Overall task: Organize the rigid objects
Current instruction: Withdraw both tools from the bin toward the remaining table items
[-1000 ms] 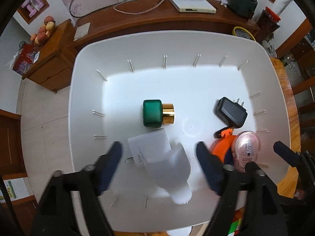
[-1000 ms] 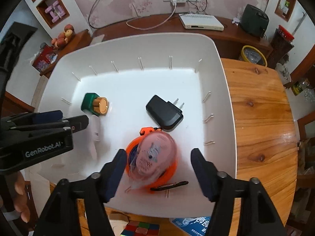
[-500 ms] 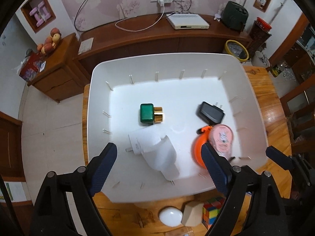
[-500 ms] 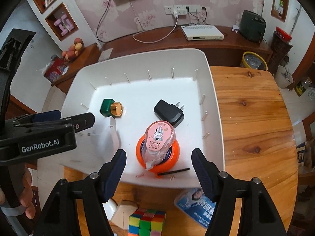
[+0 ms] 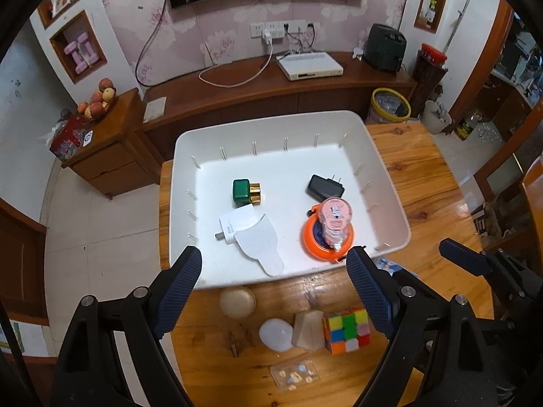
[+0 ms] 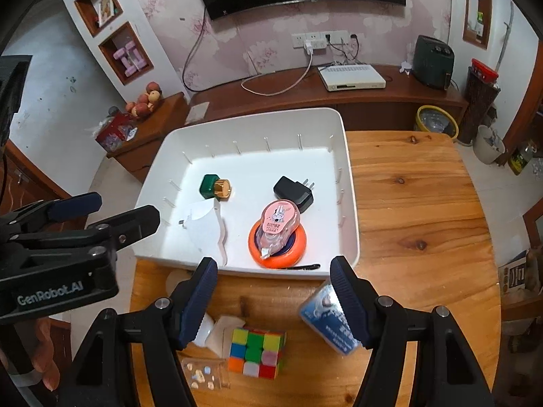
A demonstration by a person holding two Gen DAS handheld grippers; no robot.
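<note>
Both claws, left (image 5: 273, 288) and right (image 6: 273, 291), gape empty, lifted back from the bin (image 5: 288, 123) at frame centre, so lower-frame cube (image 6: 256, 352) comes next.

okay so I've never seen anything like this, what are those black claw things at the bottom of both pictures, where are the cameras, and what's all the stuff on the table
Those claws are two hand-held grippers; a person holds one in each hand, and each carries a fisheye camera looking along its fingers. One picture is from the left gripper, the other from the right gripper. Both are open and hold nothing.

On the wooden table sits a white bin holding a green bottle, a black charger, a white plug under a white scoop, and a pink tape dispenser on an orange reel. Outside it lie a colour cube and small bits.
</note>
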